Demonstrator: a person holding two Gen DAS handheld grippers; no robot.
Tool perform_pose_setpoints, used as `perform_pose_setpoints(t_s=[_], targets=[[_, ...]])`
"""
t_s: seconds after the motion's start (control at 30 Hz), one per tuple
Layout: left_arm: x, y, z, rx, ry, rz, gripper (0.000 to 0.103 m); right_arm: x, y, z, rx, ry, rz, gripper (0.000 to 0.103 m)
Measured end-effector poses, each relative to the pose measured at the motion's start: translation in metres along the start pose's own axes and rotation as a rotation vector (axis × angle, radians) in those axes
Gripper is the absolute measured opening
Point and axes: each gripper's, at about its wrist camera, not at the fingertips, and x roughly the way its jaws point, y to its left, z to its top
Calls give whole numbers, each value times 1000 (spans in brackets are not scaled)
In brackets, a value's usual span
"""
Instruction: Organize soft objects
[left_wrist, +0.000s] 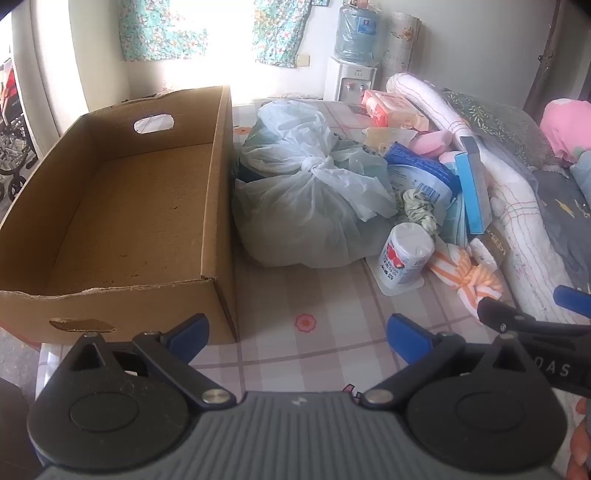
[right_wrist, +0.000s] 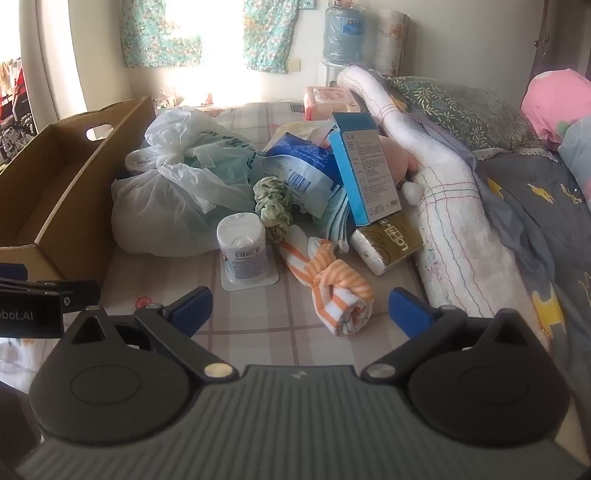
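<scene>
soft objects lie in a heap at the middle and right of both views, on the checked bed cover (left_wrist: 280, 354): a knotted orange-striped cloth (right_wrist: 334, 291), a green scrunchie (right_wrist: 273, 210), a tied plastic bag (left_wrist: 306, 199) and a long white rolled towel (right_wrist: 443, 206), mixed with harder things such as a blue box (right_wrist: 364, 170) and a white pot (right_wrist: 243, 247). the cardboard box (left_wrist: 110, 206) fills the left half of the left wrist view, just beside the plastic bag, and what shows of its inside is bare, so i judge the sorting has not begun; every soft piece looks still to be picked out and placed. the left gripper (left_wrist: 295, 336) sits at the bottom of its frame, tipped downward over the bed cover by the box's near corner, jaws spread wide with nothing between them. the right gripper (right_wrist: 299, 310) is tipped down likewise, jaws wide and empty, with the near end of the orange-striped cloth lying on the cover just ahead of its gap, untouched by either pad. each gripper shows at the edge of the other's view, so the two are close side by side.
</scene>
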Motion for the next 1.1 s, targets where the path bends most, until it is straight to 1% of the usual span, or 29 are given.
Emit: perform_pose_setpoints(t_s=[0.23, 0.27, 0.37, 0.57, 0.6, 0.73, 1.1], targets=[[-6, 2, -4, -2, -2, -6, 102, -1, -3, 2, 6, -6, -1, 102], [-2, 0, 2, 1, -3, 2, 102, 0, -4, 2, 8, -6, -1, 102], [-2, -1, 2, 2, 0, -2, 102, -4, -5, 5, 15, -10, 4, 102], [-4, -5, 2, 23, 7, -29, 102, -5, -3, 11, 4, 0, 1, 102], [-4, -7, 2, 31, 8, -34, 102, -4, -5, 6, 17, -11, 0, 102], [2, -14, 3, 53, 20, -54, 102, -6, -7, 5, 13, -13, -13, 102], [7, -16, 3, 58, 38, -66, 102, -5, -12, 4, 22, -3, -23, 102]])
